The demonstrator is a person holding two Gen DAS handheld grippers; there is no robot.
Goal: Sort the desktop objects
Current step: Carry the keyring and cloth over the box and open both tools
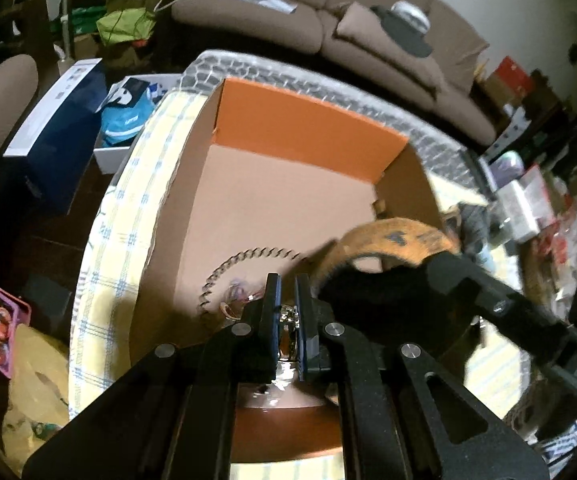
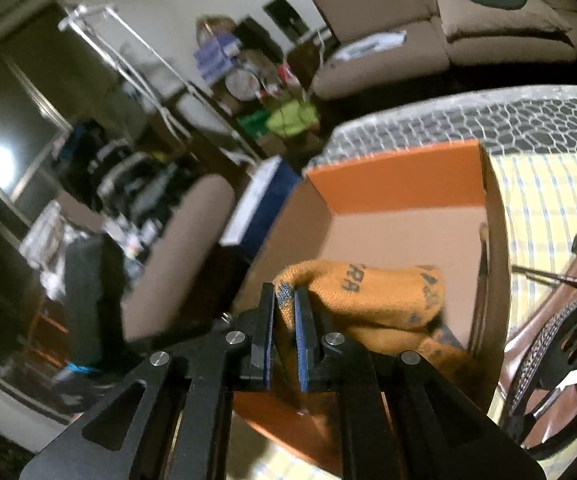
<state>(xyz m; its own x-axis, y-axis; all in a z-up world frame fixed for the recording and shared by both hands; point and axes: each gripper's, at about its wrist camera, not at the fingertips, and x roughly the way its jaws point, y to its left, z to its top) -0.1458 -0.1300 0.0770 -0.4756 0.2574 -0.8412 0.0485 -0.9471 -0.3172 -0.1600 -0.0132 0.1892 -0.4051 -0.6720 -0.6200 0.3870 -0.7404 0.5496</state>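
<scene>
left claw (image 1: 287, 294): i see it clamped on a shiny metal bit (image 1: 288, 320), over the box (image 1: 288, 184)
right claw (image 2: 285, 300): pinching the orange sock (image 2: 388, 300) above the box (image 2: 400, 184)
around: sofa (image 1: 288, 12), checked cloth (image 1: 128, 220), right claw's arm crossing my left view

One open cardboard box (image 1: 280, 184) with orange sides. One orange knitted sock (image 2: 372, 296), possibly two folded together; blur hides the seam. One small shiny metal object (image 1: 288, 332). One brown sofa (image 1: 328, 12). Two grippers.
</scene>
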